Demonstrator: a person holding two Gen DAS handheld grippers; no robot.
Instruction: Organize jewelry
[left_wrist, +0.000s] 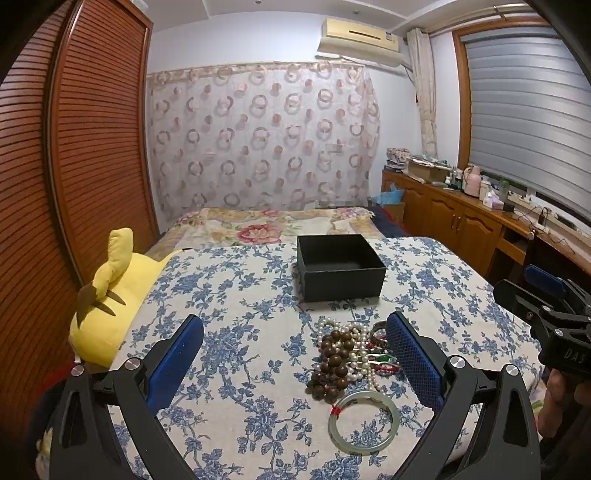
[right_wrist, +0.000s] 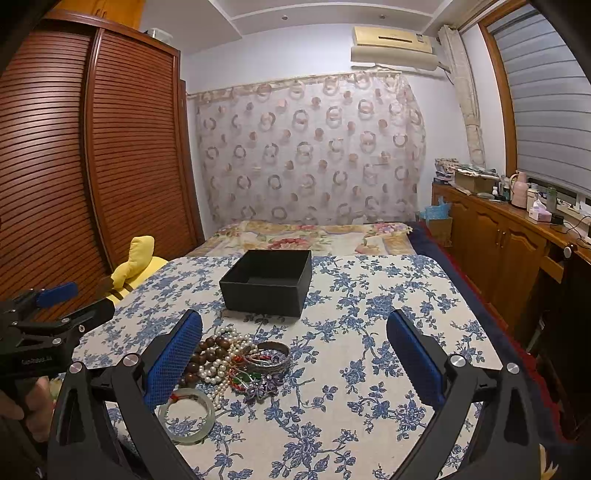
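Note:
A pile of jewelry lies on the blue-flowered cloth: brown wooden beads (left_wrist: 334, 360) (right_wrist: 207, 352), white pearl strands (left_wrist: 356, 345) (right_wrist: 225, 363), a pale green jade bangle (left_wrist: 364, 421) (right_wrist: 186, 415), a silver bangle (right_wrist: 272, 356) and small red, green and purple pieces (right_wrist: 255, 384). An open black box (left_wrist: 340, 267) (right_wrist: 267, 282), with nothing inside it, stands behind the pile. My left gripper (left_wrist: 295, 350) is open and holds nothing, with the pile by its right finger. My right gripper (right_wrist: 295, 350) is open and holds nothing, with the pile by its left finger.
A yellow plush toy (left_wrist: 110, 302) (right_wrist: 136, 264) lies at the table's left edge by the slatted wardrobe (left_wrist: 85, 147). A bed (left_wrist: 273, 227) is behind the table. A wooden cabinet (right_wrist: 517, 251) with bottles runs along the right wall.

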